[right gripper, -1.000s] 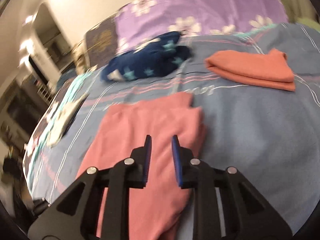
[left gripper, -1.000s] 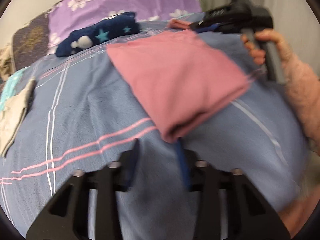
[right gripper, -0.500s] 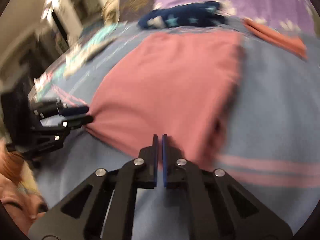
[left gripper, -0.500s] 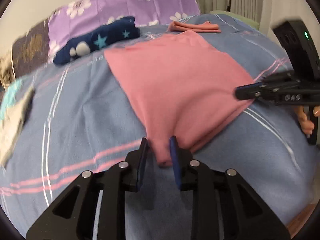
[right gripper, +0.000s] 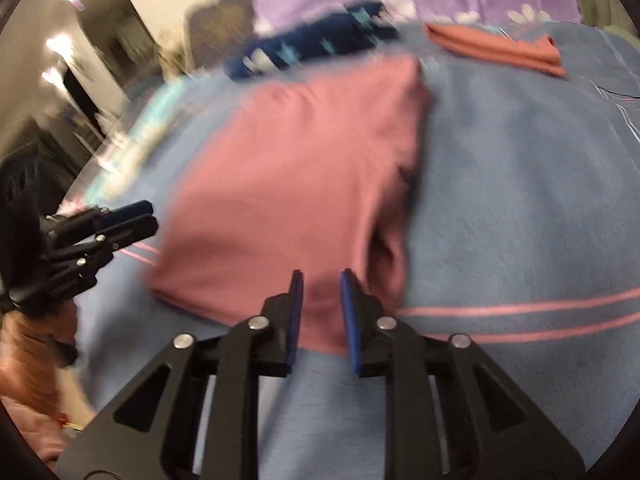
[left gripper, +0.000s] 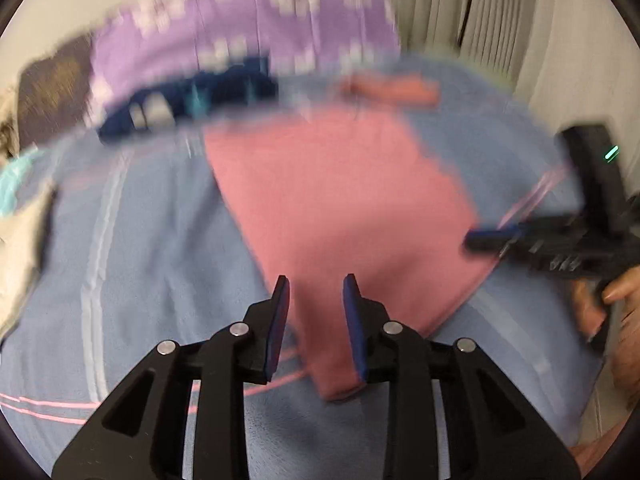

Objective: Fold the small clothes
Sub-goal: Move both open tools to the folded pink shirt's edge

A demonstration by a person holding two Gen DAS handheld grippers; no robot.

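Left wrist view: both the left gripper point(left gripper: 316, 292) and right gripper point(right gripper: 320, 286) have jaws opening, astride the pink garment's point(left gripper: 340, 200) edge.

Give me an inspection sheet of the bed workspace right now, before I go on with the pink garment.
Surface: blue striped bedsheet, blurred in both views.
Job's things: pink garment lies flat, part-folded; folded orange garment behind it.
Clutter: navy star-print cloth; purple floral pillow; pale cloth at the bed's edge.
Grippers: left gripper opening, a near corner of the pink garment between its jaws, not pinched; right gripper opening over the near edge.
Cables: dark cord hanging by the curtain.
Surroundings: curtain; dim room beyond the bed.
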